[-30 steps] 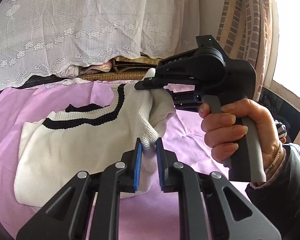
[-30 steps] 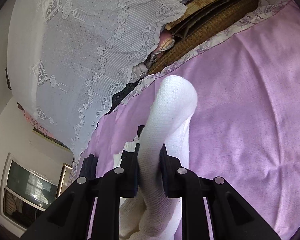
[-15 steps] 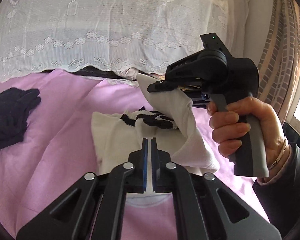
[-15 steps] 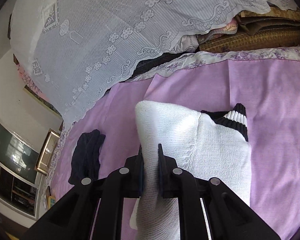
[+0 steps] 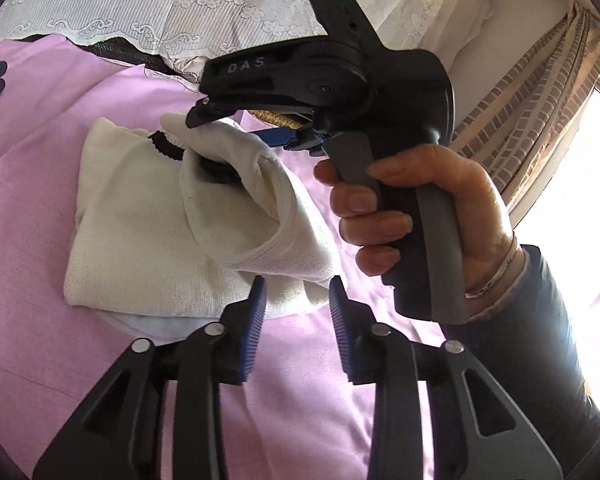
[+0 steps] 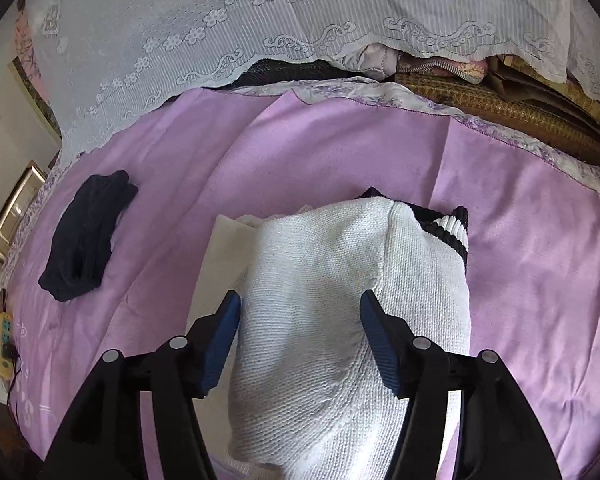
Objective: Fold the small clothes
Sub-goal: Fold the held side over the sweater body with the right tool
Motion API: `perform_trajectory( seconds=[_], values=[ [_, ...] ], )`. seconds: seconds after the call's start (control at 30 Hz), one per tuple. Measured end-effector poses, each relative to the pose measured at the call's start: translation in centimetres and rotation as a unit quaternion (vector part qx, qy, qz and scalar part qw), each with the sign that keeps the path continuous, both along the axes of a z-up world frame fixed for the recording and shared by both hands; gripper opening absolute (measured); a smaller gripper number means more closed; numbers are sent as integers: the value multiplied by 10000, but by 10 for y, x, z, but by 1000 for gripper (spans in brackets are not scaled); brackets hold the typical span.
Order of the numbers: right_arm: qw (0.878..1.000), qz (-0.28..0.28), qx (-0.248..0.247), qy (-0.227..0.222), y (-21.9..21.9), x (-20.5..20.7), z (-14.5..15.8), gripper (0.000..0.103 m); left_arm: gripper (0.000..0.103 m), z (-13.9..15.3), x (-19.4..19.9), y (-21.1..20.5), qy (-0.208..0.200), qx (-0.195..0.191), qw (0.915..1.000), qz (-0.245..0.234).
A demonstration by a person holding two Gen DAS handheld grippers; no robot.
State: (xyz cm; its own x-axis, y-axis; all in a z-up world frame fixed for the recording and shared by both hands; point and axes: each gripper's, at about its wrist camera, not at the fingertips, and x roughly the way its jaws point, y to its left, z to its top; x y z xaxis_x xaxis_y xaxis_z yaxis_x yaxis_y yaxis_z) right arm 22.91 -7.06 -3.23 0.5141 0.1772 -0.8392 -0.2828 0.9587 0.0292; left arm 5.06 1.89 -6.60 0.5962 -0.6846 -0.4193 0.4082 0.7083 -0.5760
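A small white knit sweater (image 5: 140, 240) with black-striped trim lies folded over on the pink bedsheet (image 5: 28, 184). My left gripper (image 5: 296, 312) is open just above the sweater's near edge, holding nothing. My right gripper (image 6: 300, 336) is open, its blue pads on either side of the white knit fold (image 6: 340, 280), which lies loose between them. In the left wrist view the right gripper (image 5: 236, 128) hovers over the folded-over part near the black collar (image 5: 216, 172).
A dark folded garment (image 6: 84, 236) lies on the sheet to the left. A white lace cover (image 6: 260, 12) drapes over stacked bedding at the back. A power strip (image 6: 6, 340) lies at the far left edge. A window and brick-pattern curtain (image 5: 532, 92) are to the right.
Both grippers carried the sweater's side over onto its body, then opened and let go. The sweater now lies folded narrower on the sheet.
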Motion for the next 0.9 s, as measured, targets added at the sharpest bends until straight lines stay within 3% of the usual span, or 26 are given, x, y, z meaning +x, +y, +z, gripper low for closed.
perform_trajectory(
  seconds=[0.07, 0.2, 0.23, 0.3, 0.37, 0.5, 0.67, 0.8, 0.9],
  values=[
    [9977, 190, -648, 53, 19, 5, -6, 78, 34, 1, -1, -6, -24, -69, 10000, -10],
    [9802, 525, -1891, 266, 50, 14, -32, 81, 40, 1, 5, -16, -46, -107, 9998, 159],
    [9778, 534, -2004, 289, 50, 16, -37, 79, 40, 0, 10, -18, 5, -107, 9998, 186],
    [9769, 423, -2076, 267, 42, 19, -40, 53, 41, -4, 18, -21, 77, -142, 9998, 100],
    [9846, 392, -1667, 341, 27, 21, -35, 33, 31, -3, 21, -25, 39, -209, 9997, -81],
    [9916, 451, -1175, 296, 11, 17, -19, 18, 9, 5, 21, -41, -170, 121, 9995, -231],
    [9992, 79, -341, 213, -20, 17, 1, 15, 8, -13, 36, -28, 292, 46, 9995, 71],
    [9993, -156, 223, 258, -37, 18, 1, 15, 9, -2, 38, -24, 87, -20, 9996, 271],
    [9989, -218, 332, 266, -39, 18, -1, 15, 24, 6, 33, -33, -80, 72, 9992, 383]
  ],
)
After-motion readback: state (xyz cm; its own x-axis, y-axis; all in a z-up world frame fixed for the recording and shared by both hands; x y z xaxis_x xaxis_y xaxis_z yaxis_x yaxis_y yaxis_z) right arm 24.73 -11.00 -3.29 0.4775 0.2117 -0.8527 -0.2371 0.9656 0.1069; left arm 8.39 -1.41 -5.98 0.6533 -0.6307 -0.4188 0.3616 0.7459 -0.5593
